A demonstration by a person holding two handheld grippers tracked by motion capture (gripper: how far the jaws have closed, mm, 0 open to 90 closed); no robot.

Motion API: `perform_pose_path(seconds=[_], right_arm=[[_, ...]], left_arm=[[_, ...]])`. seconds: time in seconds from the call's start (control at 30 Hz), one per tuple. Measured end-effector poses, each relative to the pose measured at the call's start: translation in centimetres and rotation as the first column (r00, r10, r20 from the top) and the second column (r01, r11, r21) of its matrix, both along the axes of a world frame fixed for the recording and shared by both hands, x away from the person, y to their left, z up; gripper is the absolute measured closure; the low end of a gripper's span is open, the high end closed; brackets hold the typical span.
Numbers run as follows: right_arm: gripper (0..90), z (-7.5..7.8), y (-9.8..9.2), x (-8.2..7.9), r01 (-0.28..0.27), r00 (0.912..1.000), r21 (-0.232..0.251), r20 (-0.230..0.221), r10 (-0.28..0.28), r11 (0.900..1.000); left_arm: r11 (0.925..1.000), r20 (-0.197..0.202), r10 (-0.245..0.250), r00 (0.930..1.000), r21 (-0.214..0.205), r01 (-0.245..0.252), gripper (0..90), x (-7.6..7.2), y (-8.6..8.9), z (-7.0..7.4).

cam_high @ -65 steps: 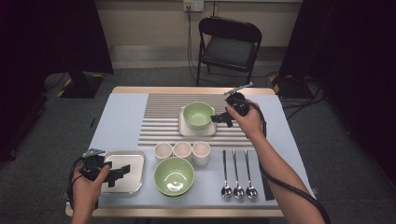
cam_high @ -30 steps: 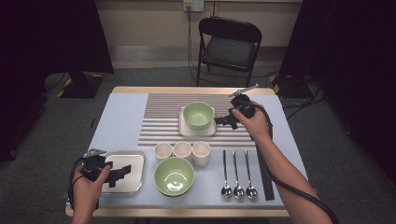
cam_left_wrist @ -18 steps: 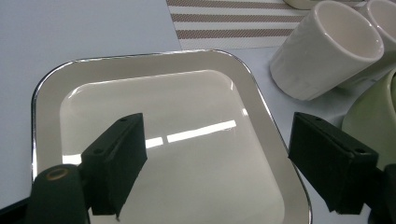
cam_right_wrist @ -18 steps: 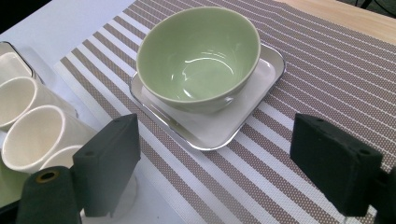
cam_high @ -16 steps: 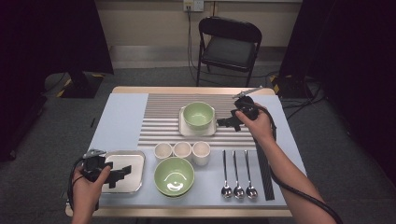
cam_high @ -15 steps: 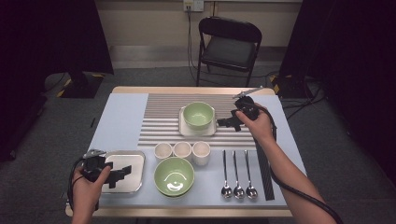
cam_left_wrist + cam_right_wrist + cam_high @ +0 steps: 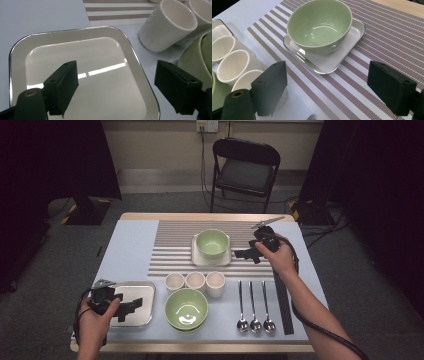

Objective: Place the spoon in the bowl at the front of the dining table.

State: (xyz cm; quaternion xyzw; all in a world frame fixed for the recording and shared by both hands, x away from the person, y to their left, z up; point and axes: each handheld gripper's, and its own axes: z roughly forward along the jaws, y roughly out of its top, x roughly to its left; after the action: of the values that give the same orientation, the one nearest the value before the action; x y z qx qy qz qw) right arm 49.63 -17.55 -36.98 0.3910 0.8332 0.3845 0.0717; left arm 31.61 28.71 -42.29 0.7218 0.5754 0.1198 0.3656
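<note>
At the near edge of the tabletop (image 7: 125, 245), around 7 o'clock, the left tongs (image 7: 131, 307) are held spread over an empty square tray (image 7: 145, 292), nothing caught between the jaws. Just at 3 o'clock from that tray a green bowl (image 7: 186, 309) is seen, with three cream cups (image 7: 195, 281) lined up behind it and three spoons (image 7: 255, 307) laid at 4 o'clock. Farther off, at 1 o'clock, the right tongs (image 7: 246, 254) are held spread and empty over the striped mat (image 7: 170, 250), just beside a second green bowl (image 7: 212, 243) seated on a white square plate (image 7: 197, 257).
</note>
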Motion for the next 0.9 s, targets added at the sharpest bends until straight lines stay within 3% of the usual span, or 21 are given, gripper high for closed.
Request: perform_pose_path(seconds=[0.9], right_arm=[[15.5, -0.1, -0.1, -1.2, -0.055, 0.9984, -0.018, 0.006, 0.055, 0.9983]], left_arm=[[0.9988, 0.009, -0.049, 0.9988, -0.001, 0.049, 18.8, 0.4, -1.2, 1.4]])
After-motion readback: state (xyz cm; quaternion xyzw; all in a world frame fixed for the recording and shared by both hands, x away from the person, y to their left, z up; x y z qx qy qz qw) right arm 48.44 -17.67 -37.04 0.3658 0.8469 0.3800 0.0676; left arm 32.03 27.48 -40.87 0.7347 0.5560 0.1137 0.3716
